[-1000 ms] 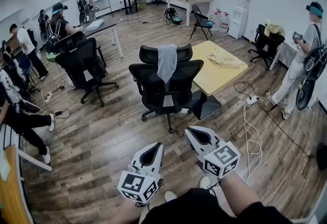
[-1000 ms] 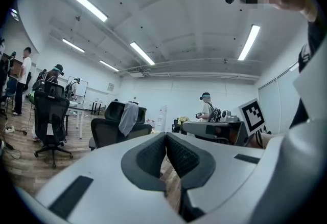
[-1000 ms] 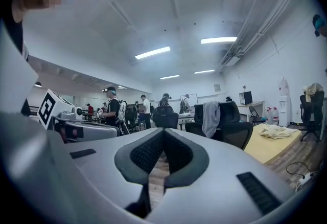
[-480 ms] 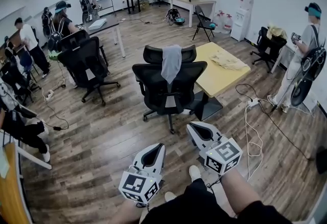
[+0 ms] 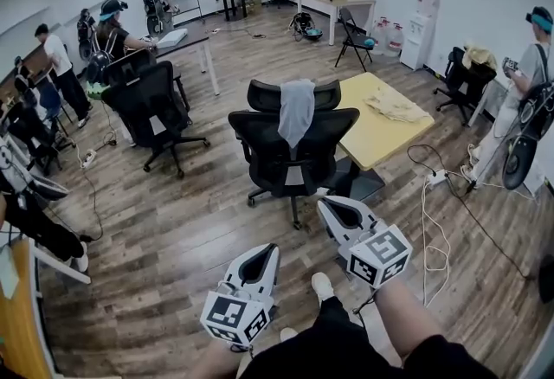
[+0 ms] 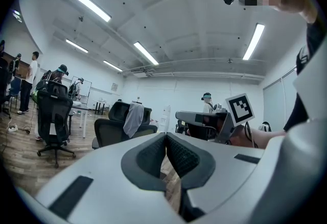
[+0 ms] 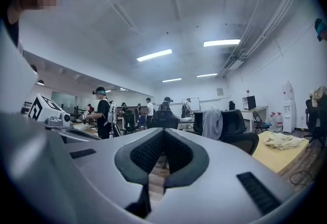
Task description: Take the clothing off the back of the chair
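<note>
A grey garment (image 5: 297, 111) hangs over the headrest and back of a black office chair (image 5: 294, 163) in the middle of the room. The chair stands with its back turned to me. My left gripper (image 5: 267, 248) and right gripper (image 5: 326, 203) are both held level, short of the chair and apart from it, the right one nearer. In the left gripper view the garment (image 6: 134, 118) lies ahead left of the shut left gripper (image 6: 166, 137). The right gripper view has the garment (image 7: 212, 123) ahead right of the shut right gripper (image 7: 163, 132). Neither gripper holds anything.
A yellow table (image 5: 381, 131) with a crumpled cloth (image 5: 396, 106) stands right behind the chair. A second black chair (image 5: 154, 102) is at the left. Cables and a power strip (image 5: 435, 178) lie on the wood floor at the right. Several people stand around the room's edges.
The chair and garment have come a little nearer in the head view as I step forward. Both grippers have advanced with me, the right one more, and stay shut.
</note>
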`<state>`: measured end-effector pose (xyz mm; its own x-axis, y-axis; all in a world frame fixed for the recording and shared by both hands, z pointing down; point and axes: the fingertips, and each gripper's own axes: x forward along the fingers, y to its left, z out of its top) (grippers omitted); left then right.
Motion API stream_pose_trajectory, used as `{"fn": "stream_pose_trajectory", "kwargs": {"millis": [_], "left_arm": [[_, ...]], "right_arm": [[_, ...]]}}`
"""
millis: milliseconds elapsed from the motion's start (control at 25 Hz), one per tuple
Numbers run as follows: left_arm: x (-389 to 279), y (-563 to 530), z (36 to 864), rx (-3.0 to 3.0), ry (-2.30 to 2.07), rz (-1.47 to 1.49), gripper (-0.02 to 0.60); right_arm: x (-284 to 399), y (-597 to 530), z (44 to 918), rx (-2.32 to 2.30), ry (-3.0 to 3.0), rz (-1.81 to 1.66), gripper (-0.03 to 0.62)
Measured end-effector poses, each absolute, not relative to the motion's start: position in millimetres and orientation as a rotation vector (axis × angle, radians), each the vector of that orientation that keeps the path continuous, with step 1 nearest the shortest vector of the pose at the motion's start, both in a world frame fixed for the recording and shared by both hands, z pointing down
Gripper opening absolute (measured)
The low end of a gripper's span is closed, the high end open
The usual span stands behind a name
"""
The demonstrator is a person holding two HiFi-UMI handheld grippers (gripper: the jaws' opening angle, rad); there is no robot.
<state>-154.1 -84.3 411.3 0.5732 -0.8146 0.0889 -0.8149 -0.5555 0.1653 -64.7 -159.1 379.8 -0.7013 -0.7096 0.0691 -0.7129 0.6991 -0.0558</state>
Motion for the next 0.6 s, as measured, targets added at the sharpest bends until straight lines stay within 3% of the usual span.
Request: {"fn": "stream_pose_trajectory", "kwargs": {"millis": [600], "left_arm": [[-135,-195,417,2.578,-1.423,0.020,0.018]], "right_arm": [[-51,-286,392,1.154,-2.860,0.174,0.015]]}}
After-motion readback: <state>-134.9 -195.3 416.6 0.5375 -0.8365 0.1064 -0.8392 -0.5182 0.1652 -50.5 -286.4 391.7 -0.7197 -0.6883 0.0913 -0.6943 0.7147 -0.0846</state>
